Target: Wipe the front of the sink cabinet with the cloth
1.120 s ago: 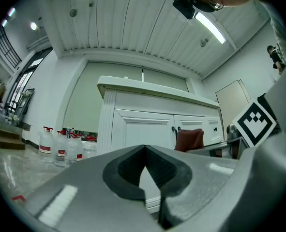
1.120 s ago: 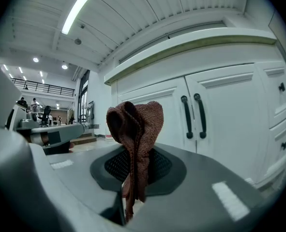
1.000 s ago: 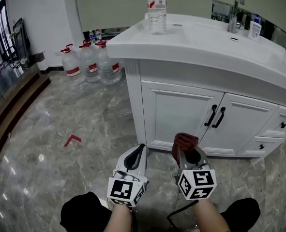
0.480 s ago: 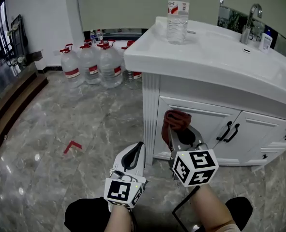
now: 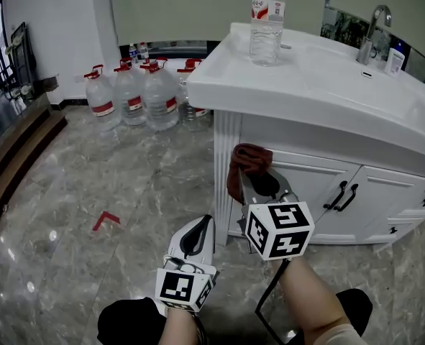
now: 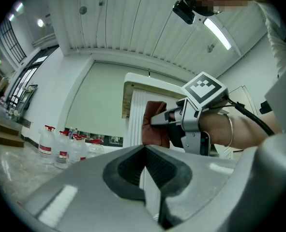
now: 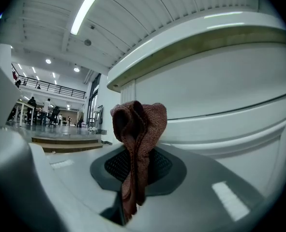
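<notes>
A white sink cabinet (image 5: 305,185) with black door handles (image 5: 340,195) stands ahead. My right gripper (image 5: 255,169) is shut on a reddish-brown cloth (image 5: 247,165), bunched at the jaw tips and held against the cabinet's upper left front, beside the fluted corner post (image 5: 224,171). The right gripper view shows the cloth (image 7: 135,134) pinched between the jaws, with the cabinet front (image 7: 220,95) close behind. My left gripper (image 5: 198,237) hangs lower, left of the cabinet, shut and empty. In the left gripper view the right gripper (image 6: 155,121) and cloth (image 6: 155,124) appear at the post.
A clear water bottle (image 5: 267,21), a faucet (image 5: 374,21) and a small white bottle (image 5: 394,60) stand on the countertop (image 5: 320,85). Several large water jugs (image 5: 129,93) sit on the marble floor at the back left. A red mark (image 5: 106,220) lies on the floor.
My right gripper has carried the cloth up and to the left, from low by the door to the cabinet's upper left corner. The left gripper stayed low.
</notes>
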Available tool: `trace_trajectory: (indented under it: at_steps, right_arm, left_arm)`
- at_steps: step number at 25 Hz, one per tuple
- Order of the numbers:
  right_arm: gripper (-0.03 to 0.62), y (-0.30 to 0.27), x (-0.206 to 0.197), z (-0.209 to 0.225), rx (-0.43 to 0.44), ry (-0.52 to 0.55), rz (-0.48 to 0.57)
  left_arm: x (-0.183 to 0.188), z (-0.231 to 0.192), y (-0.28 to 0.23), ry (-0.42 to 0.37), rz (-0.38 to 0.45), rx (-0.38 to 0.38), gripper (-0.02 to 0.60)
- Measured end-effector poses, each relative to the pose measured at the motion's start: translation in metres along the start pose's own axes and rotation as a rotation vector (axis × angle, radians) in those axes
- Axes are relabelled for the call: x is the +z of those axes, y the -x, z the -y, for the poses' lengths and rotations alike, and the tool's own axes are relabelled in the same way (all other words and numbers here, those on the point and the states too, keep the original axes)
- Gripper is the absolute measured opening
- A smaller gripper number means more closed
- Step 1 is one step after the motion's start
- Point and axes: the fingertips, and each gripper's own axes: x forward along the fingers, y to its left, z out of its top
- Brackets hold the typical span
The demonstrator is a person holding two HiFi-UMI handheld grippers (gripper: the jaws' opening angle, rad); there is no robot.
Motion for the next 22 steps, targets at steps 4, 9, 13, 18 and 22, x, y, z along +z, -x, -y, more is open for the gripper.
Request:
trace_trajectory:
  at_steps: [4,9,13,18,22]
  right_arm:
    - [0.083,0.012,0.003,0.019,-0.028,0.012,-0.002]
    - [0.083,0.039,0.004,0.056,-0.092,0.015,-0.005]
    - [0.083,0.066,0.004,0.093,-0.163,0.012,-0.012]
    - [0.083,0.101,0.008,0.144,-0.247,0.025,-0.026]
    - [0.083,0.124,0.009,0.178,-0.311,0.022,-0.037]
  left_arm:
    - [0.002,0.015,-0.007,0.004,0.01,-0.037,0.0]
    - [0.003,0.04,-0.019,-0.003,0.004,-0.077,0.0]
    - [0.003,0.068,-0.031,0.003,0.002,-0.119,0.0]
    - [-0.003,0.108,-0.044,-0.03,-0.005,-0.194,0.0]
    - [-0.009,0.125,-0.048,-0.044,-0.014,-0.226,0.0]
